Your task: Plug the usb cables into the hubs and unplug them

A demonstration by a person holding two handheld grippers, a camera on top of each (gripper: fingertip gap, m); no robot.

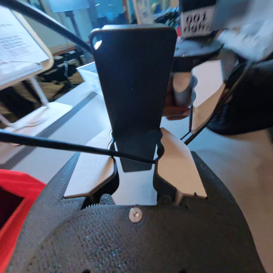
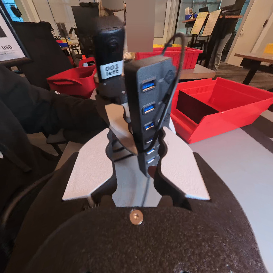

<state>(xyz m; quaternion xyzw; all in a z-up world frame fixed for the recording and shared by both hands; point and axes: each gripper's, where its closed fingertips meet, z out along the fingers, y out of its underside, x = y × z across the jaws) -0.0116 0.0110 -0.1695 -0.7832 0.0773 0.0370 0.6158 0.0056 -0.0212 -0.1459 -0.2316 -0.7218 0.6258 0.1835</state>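
Left tongs (image 1: 135,149) clamped on the lower end of the black hub (image 1: 133,82), held upright above the grey bench (image 1: 221,169), thin black cable (image 1: 59,145) draped across. Right tongs (image 2: 136,146) parted around the same hub (image 2: 149,112), gripping nothing as far as visible. Blue sockets (image 2: 148,86) all empty: no plug in yet, plugging and unplugging both left. Red bins (image 2: 236,106) beyond

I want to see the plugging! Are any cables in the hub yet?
Not yet. The left gripper holds the hub upright, so picking up is done. Its blue ports all look empty. The right gripper is open beside it; plugging and unplugging remain.
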